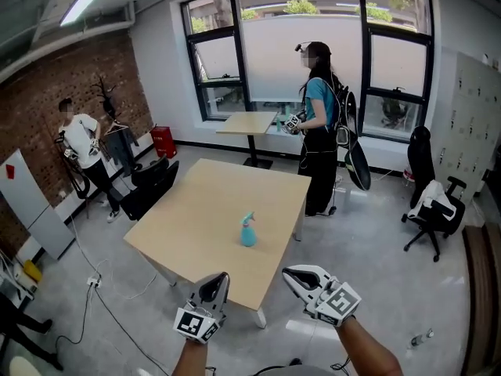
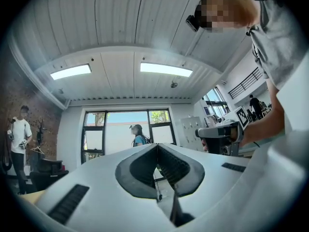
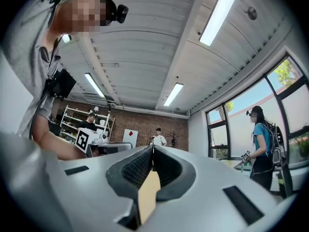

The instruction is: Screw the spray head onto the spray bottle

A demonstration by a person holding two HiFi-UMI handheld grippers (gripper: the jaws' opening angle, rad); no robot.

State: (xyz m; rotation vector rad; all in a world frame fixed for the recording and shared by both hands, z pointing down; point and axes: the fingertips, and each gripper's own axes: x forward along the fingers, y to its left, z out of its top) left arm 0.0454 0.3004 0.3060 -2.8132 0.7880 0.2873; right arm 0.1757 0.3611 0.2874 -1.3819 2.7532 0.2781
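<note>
Noting bottle (image 1: 248,233) upright mid-frame on table (image 1: 205,202), spray head apparently atop, tightness unverifiable. Left gripper (image 1: 221,278) and right gripper (image 1: 289,273) fully closed, empty, lower frame, well apart from bottle.

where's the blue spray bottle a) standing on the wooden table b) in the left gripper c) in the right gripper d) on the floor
a: the spray bottle stands upright on the table, ahead of the left gripper and right gripper, both shut on nothing.
</note>
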